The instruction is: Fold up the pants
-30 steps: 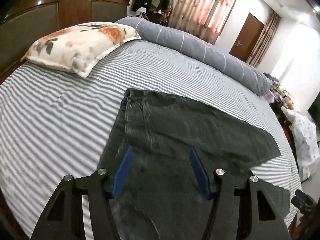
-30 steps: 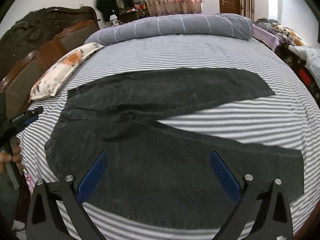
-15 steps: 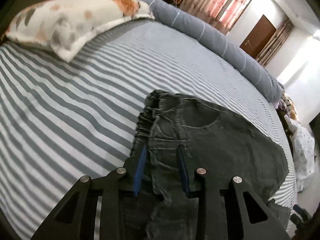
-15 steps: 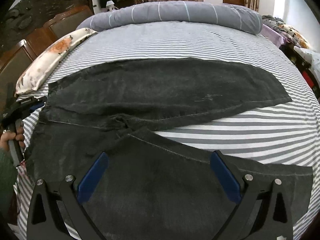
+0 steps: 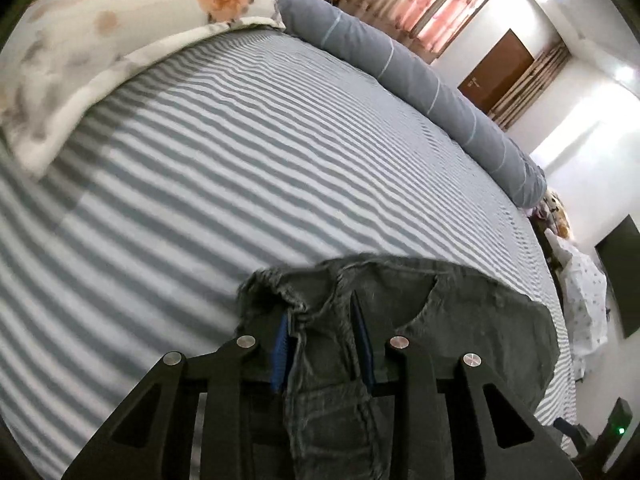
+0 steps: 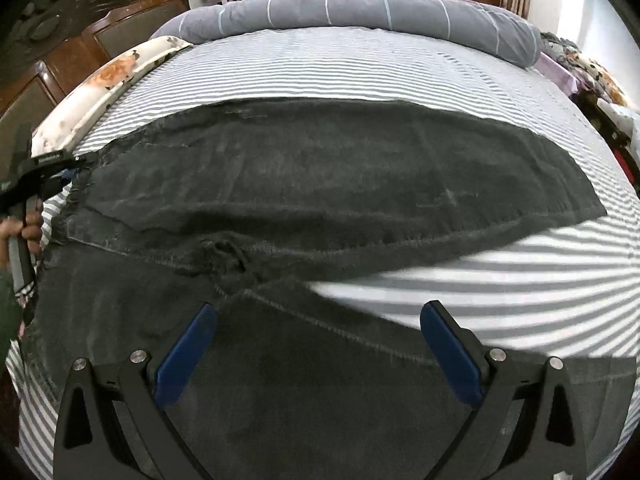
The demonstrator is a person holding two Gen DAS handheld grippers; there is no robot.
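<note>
Dark grey jeans (image 6: pixel 320 184) lie spread on a striped bed, legs pointing right, waist at the left. In the left wrist view my left gripper (image 5: pixel 322 320) is shut on the bunched waistband of the jeans (image 5: pixel 440 320), which is lifted a little off the sheet. The left gripper also shows in the right wrist view (image 6: pixel 44 176) at the waist edge. My right gripper (image 6: pixel 316 320) is open and empty, low over the near leg by the crotch seam.
A floral pillow (image 5: pixel 100 40) lies at the head of the bed by the wooden headboard (image 6: pixel 80 32). A rolled grey duvet (image 6: pixel 360 16) runs along the far edge. The striped sheet (image 5: pixel 240 140) stretches beyond the jeans. Furniture and clothes stand at the right.
My left gripper closed on the waistband and moved forward toward the pillow, bunching the fabric. My right gripper moved lower and closer over the near leg, still open.
</note>
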